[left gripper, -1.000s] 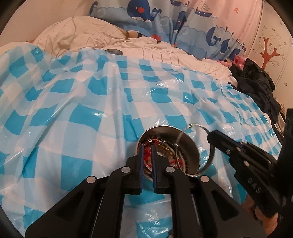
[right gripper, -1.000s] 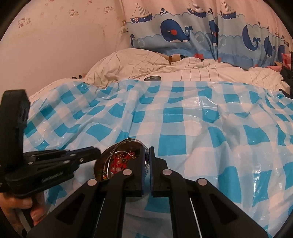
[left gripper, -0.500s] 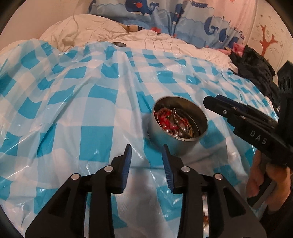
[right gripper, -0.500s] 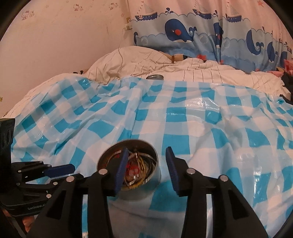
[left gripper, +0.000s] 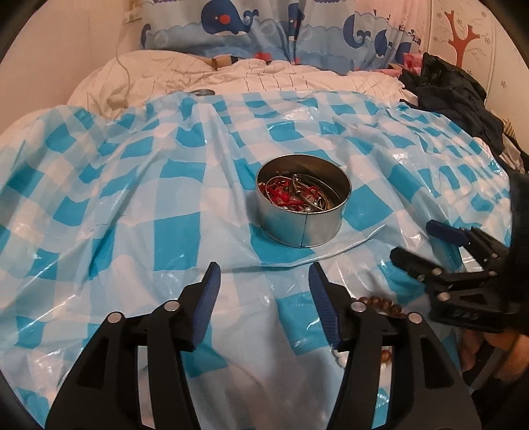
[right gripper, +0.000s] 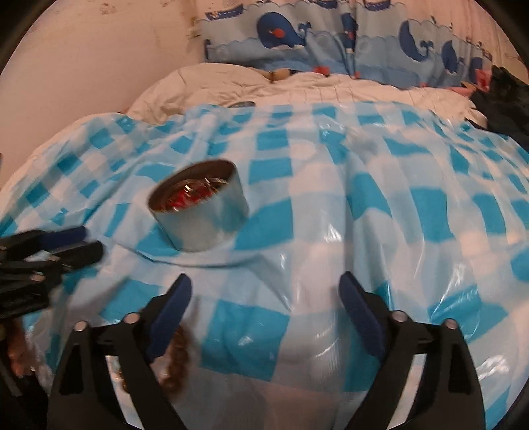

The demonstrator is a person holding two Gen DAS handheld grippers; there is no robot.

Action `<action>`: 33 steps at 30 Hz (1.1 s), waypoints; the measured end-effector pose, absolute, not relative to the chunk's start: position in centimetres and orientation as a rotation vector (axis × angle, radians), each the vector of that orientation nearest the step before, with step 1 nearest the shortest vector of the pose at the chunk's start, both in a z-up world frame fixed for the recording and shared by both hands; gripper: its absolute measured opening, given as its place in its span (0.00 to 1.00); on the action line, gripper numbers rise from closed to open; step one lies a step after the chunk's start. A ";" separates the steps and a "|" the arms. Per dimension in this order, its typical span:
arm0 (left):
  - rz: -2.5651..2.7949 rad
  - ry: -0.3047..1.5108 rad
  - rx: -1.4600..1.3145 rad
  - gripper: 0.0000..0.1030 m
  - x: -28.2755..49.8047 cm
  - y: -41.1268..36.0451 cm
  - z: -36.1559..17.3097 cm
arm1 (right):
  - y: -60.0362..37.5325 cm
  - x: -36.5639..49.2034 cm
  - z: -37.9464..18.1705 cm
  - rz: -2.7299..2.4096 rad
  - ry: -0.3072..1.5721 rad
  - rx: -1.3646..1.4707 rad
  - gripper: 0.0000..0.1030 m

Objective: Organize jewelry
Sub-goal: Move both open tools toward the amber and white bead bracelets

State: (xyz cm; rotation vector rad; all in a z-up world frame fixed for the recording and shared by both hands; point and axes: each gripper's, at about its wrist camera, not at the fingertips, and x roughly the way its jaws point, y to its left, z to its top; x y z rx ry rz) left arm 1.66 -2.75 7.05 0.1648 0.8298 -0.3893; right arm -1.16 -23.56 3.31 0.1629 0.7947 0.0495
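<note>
A round metal tin (left gripper: 302, 231) stands on the checked sheet, with red beads and silver rings (left gripper: 297, 195) inside. My left gripper (left gripper: 264, 274) hangs short of the tin, its jaws opening with nothing between them. A brown bead bracelet (left gripper: 380, 302) lies on the sheet beside its right finger. In the right wrist view the tin (right gripper: 201, 228) sits up and to the left of my right gripper (right gripper: 264, 284), whose jaws are opening wide and hold nothing. The brown bracelet (right gripper: 178, 360) shows behind its left finger. Each gripper shows in the other's view: the right gripper (left gripper: 423, 244) and the left gripper (right gripper: 69, 241).
A blue-and-white checked plastic sheet (left gripper: 132, 198) covers the bed. Behind it lie a white quilt (left gripper: 264, 76) with a small round metal lid (left gripper: 203, 92) and a whale-print curtain (left gripper: 231, 23). Dark clothing (left gripper: 456, 96) is piled at the right.
Both grippers were shut over the tin, the right one at a silver ring. Both have drawn back toward me and opened, and the ring lies in the tin.
</note>
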 end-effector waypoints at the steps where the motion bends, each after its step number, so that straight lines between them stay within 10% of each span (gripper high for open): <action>1: -0.387 0.824 0.167 0.55 1.5 -2.7 7.2 | -23.3 -0.9 2.8 0.047 0.814 0.152 0.91; 23: -0.358 0.641 0.253 0.78 -6.1 -2.4 10.9 | -22.2 -2.2 2.0 0.050 0.825 0.144 0.93; 33: -0.426 0.868 0.108 0.86 -3.7 0.2 6.3 | -24.3 -3.2 2.1 0.147 0.762 0.338 0.93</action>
